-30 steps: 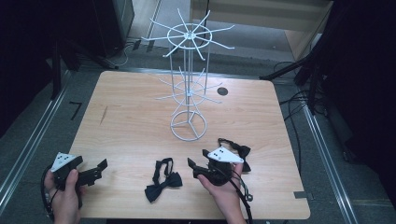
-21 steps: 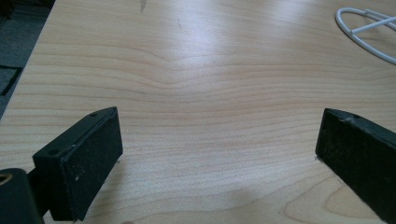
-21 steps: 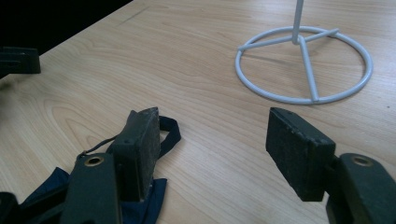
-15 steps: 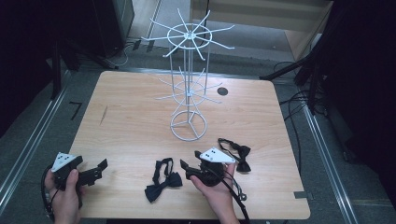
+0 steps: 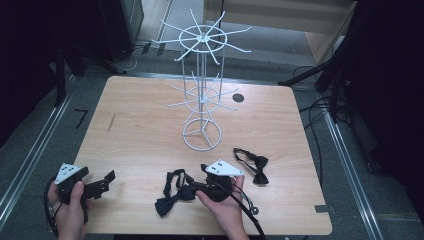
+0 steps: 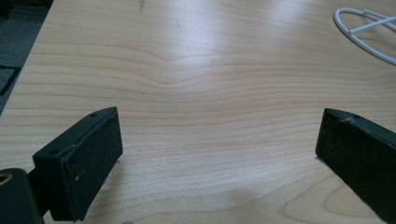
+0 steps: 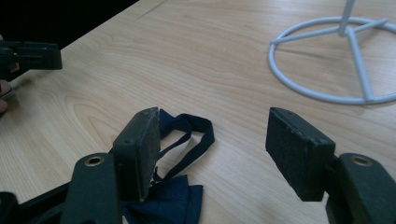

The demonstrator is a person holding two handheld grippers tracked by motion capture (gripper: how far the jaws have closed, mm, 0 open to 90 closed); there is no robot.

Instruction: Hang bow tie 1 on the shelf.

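Right tool (image 5: 196,187), jaws apart, hovers low at the navy fabric bow tie (image 5: 172,192), 6 o'clock of the white wire rack (image 5: 201,100). Left tool (image 5: 102,182), jaws apart, rests over the wood-grain desk (image 5: 145,125).

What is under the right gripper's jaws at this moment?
The right gripper hangs open over a dark bow tie; its strap loop lies on the bare wooden table. The near jaw covers part of the bow.
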